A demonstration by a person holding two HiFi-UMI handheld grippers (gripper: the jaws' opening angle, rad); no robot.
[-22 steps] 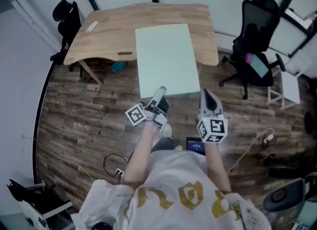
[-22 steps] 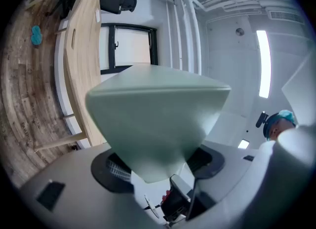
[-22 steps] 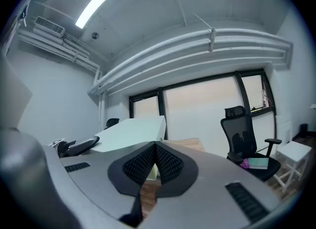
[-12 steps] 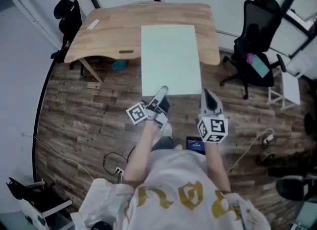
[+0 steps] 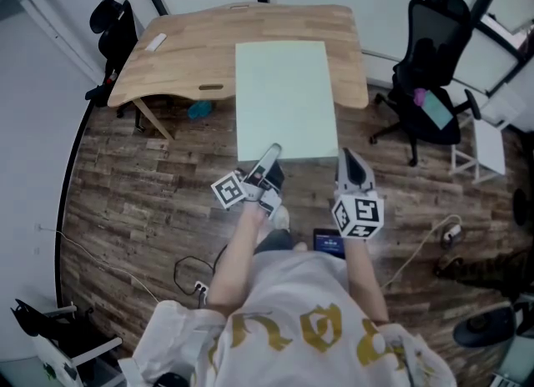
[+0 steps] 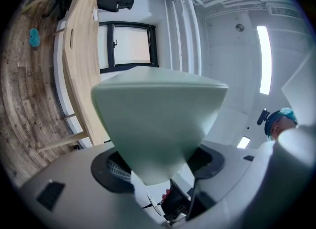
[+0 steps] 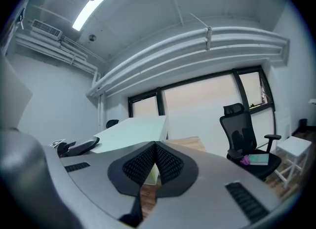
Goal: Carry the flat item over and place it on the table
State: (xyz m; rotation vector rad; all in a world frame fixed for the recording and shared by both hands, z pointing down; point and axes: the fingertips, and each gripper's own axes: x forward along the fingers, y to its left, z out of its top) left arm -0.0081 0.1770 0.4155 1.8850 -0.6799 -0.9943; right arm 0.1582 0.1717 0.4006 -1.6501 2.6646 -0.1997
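The flat item is a pale green board [image 5: 285, 98], and it hangs level over the wooden table [image 5: 183, 52], its far part above the tabletop and its near edge out over the floor. My left gripper [image 5: 272, 153] is shut on the near left corner of the board. My right gripper [image 5: 345, 157] is shut on the near right corner. In the left gripper view the board [image 6: 158, 119] fills the gap between the jaws of the left gripper [image 6: 160, 165]. In the right gripper view a thin edge of the board [image 7: 131, 132] runs into the pads of the right gripper [image 7: 154, 163].
A black office chair [image 5: 430, 60] with a teal item on its seat stands right of the table, beside a white stool [image 5: 488, 148]. Another black chair [image 5: 113, 27] is at the table's left end. A small white object [image 5: 155, 42] lies on the tabletop. Cables [image 5: 438, 239] trail on the wood floor.
The board has shifted slightly to the right and now sits squarer over the table. Both grippers have stayed in nearly the same place, still gripping its near edge.
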